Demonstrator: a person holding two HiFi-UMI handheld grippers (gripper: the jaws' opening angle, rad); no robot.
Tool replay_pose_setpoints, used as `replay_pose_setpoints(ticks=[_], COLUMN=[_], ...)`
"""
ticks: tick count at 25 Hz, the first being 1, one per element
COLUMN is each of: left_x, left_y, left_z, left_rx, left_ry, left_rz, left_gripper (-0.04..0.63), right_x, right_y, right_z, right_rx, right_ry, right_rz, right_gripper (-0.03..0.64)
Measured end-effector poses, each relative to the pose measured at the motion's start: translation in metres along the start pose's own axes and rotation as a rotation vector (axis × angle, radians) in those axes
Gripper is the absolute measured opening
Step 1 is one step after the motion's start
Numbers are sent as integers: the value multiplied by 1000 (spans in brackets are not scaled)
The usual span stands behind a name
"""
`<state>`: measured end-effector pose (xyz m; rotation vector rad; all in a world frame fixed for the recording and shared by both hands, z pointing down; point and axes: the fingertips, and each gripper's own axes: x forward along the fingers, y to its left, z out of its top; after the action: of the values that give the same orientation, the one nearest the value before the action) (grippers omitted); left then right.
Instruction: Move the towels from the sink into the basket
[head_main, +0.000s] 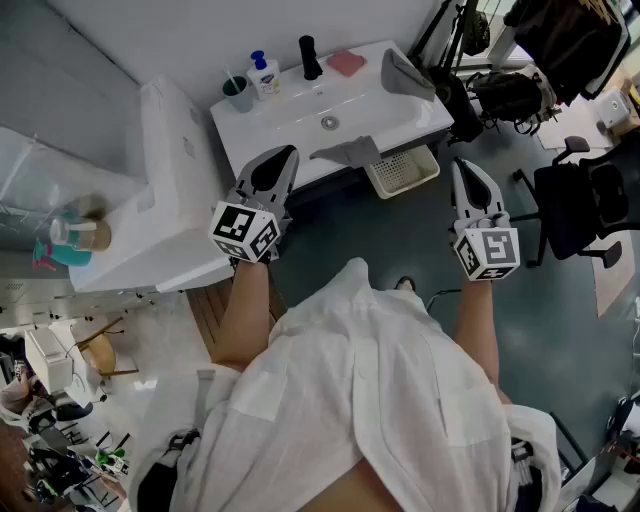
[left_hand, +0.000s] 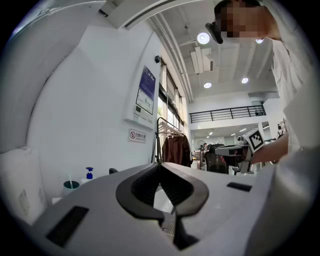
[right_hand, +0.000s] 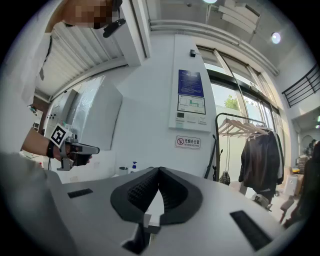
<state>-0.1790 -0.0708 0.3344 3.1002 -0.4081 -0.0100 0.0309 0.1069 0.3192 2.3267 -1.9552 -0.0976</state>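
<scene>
Neither towel is lifted yet, so the step in hand is the reach. The left gripper (head_main: 287, 153) and right gripper (head_main: 461, 166) hang in the air in front of the sink (head_main: 290, 122), both with jaws closed tip to tip and nothing between them, as each gripper view shows (left_hand: 160, 165) (right_hand: 160, 170). Whichever goes in must open first.

The front towel (head_main: 347, 152), grey, lies draped over the sink's front rim, between the two grippers and just beside the basket (head_main: 381, 183). It looks like the easier pick. I would open the jaws wide, come down on the bunched fold on the rim rather than a thin edge, close fully, then lift clear of the rim before swinging over, since trailing cloth could catch on it.

The corner towel (head_main: 405, 75), also grey, sits heaped at the sink's right end, nearer the right gripper. A pink cloth (head_main: 346, 62) lies at the back; I cannot tell whether it counts as a towel.

The basket stands on the floor under the sink's front right and looks empty, its lattice bottom showing. The basin is bare around the drain. A cup (head_main: 238, 93) by the soap bottle (head_main: 264, 76) holds a thin white stick.
</scene>
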Motion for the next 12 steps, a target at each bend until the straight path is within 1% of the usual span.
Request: replay_pose_setpoints(ticks=[7,12], left_x=[1,1], left_y=[-1,-2], left_z=[2,1], left_rx=[-1,-11], left_ry=[-3,-6], left_rz=[-3,-4], left_gripper=[14,14], right_x=[-1,-4], right_y=[-2,-4], right_z=[3,5], right_rx=[4,75], right_ry=[-8,-51], right_rz=[-1,6], right_gripper=[26,28])
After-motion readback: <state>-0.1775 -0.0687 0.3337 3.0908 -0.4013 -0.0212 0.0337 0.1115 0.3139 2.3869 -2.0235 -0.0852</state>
